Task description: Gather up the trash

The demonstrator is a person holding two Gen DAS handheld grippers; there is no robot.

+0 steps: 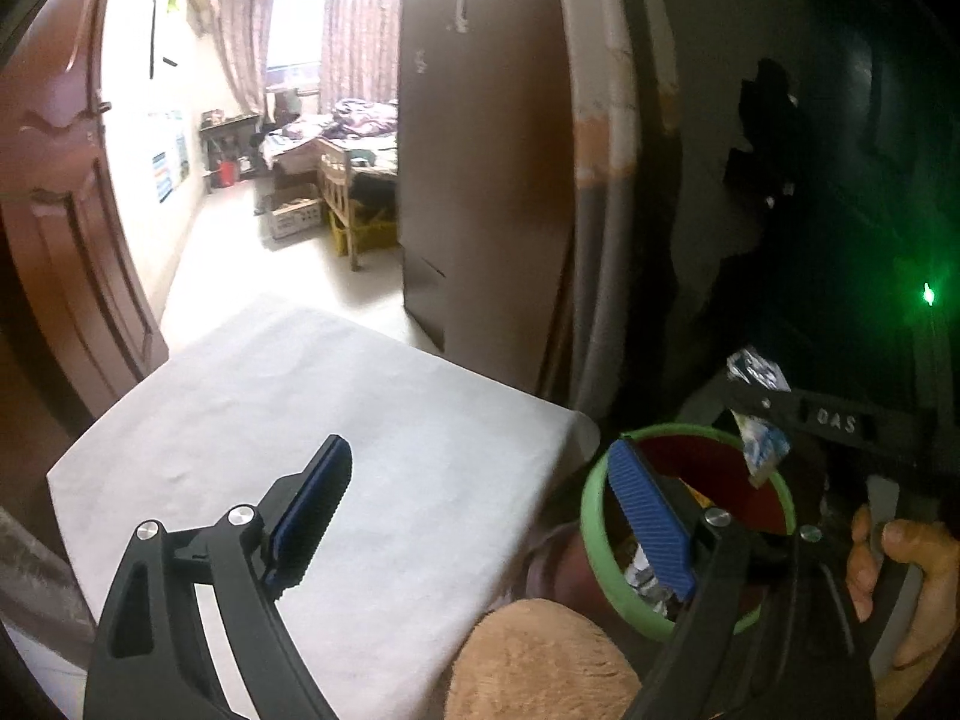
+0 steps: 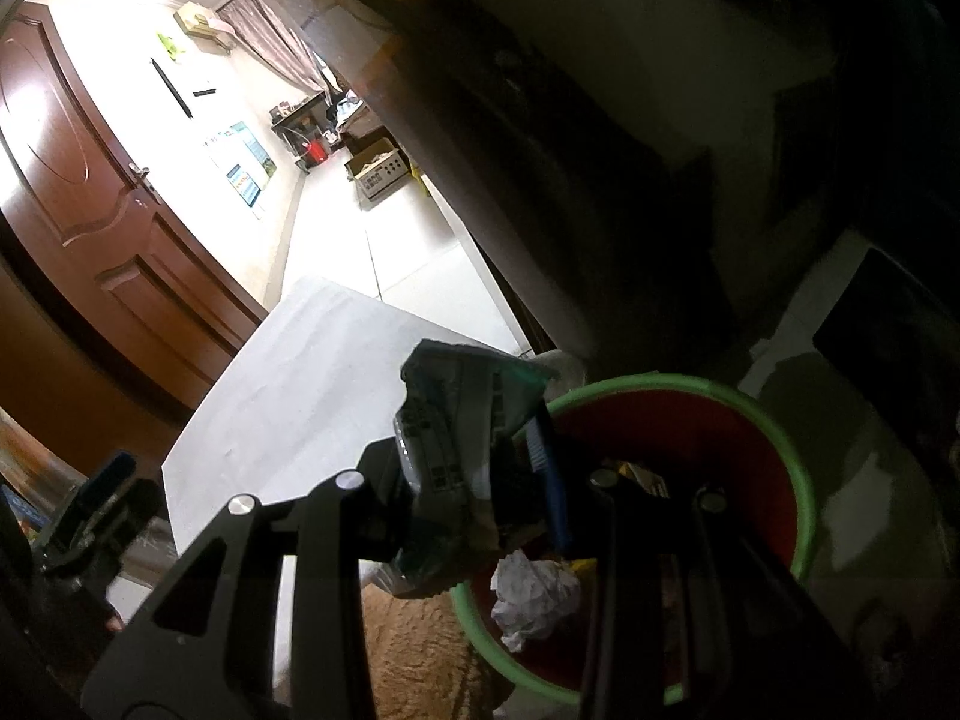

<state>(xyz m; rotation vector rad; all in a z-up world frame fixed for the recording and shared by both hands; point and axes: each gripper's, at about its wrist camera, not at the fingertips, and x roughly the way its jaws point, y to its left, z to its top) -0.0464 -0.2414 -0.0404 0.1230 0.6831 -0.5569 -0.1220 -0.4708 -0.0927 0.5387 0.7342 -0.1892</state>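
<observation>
A round bin with a green rim (image 2: 660, 383) and red inside stands beside the white-covered table (image 1: 288, 420). It holds a crumpled white paper ball (image 2: 534, 594) and other scraps. My right gripper (image 2: 474, 468) is shut on a crumpled printed wrapper (image 2: 450, 420), held over the bin's near-left rim. The left wrist view shows the same wrapper (image 1: 761, 441) above the bin (image 1: 594, 516). My left gripper (image 1: 480, 516) is open with nothing between its blue pads (image 1: 651, 522). One finger is over the table and the other in front of the bin.
A brown fuzzy object (image 1: 540, 660) lies low between table and bin. A hand (image 1: 900, 570) grips the right tool's handle. A dark wardrobe (image 1: 480, 150) rises behind the table, and a brown door (image 1: 54, 192) stands at the left. Beyond is a lit bedroom floor (image 1: 240, 252).
</observation>
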